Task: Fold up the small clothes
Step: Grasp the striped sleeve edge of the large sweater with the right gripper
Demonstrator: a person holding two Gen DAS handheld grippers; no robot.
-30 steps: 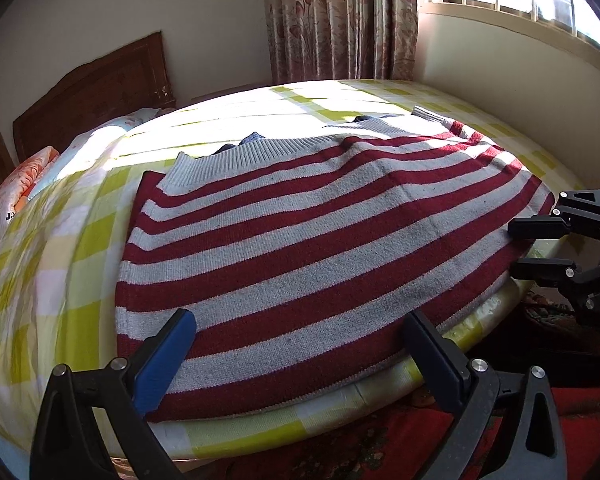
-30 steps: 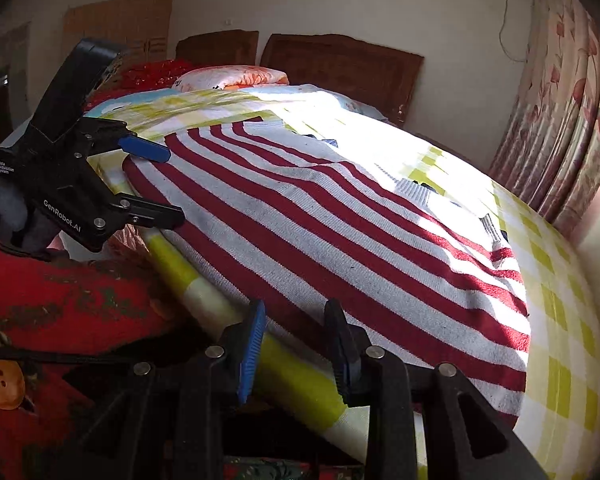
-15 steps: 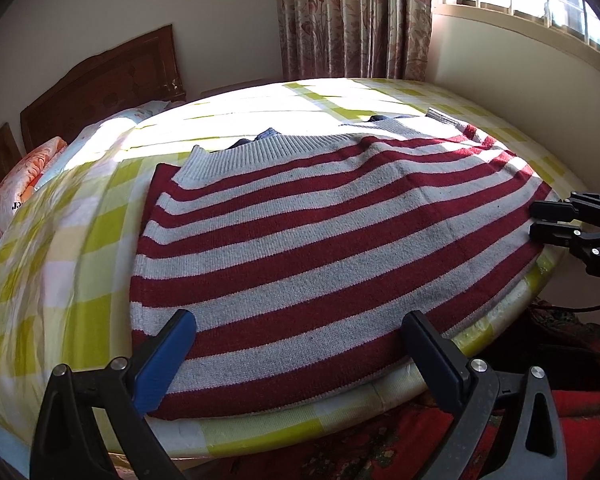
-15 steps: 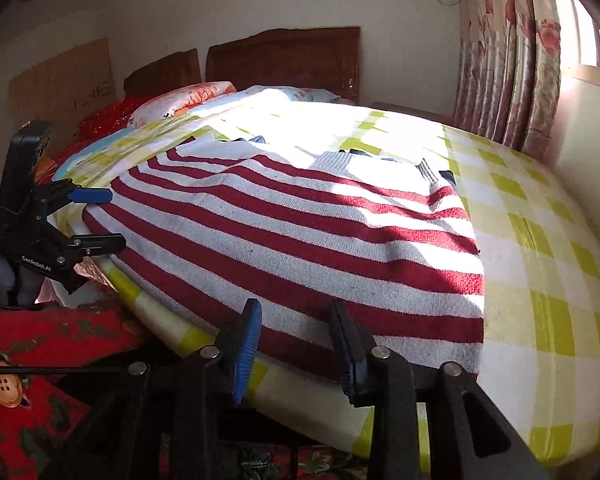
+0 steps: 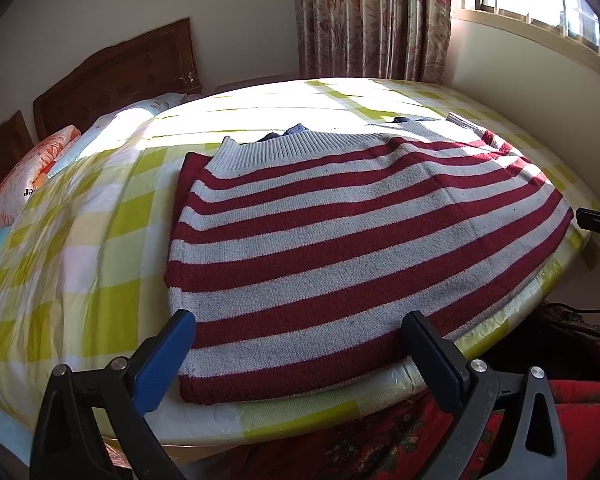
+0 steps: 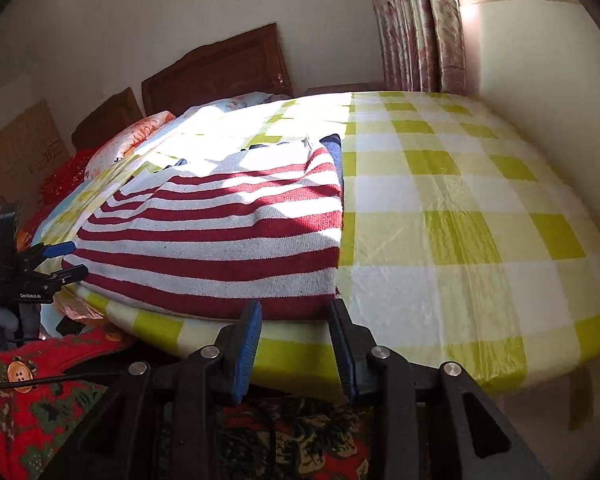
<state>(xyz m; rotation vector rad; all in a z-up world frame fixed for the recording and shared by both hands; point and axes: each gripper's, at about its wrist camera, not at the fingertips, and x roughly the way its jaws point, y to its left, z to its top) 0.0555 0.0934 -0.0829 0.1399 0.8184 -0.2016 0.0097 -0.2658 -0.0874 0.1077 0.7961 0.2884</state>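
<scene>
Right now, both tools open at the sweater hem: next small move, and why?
Probably ease the right tool forward onto the striped sweater hem corner and close. Both tools are open and empty; the left tool already straddles the hem.

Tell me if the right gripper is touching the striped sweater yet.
Cannot tell. In the right wrist view the right gripper is open at the striped sweater hem at the bed edge, but the fingertips overlap the fabric without showing clear contact or a gap.

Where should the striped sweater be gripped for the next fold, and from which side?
Probably the two near hem corners of the striped sweater: it lies flat with the hem along the bed's front edge. Both hand-held grippers, left and right, are open, approaching from there.
</scene>
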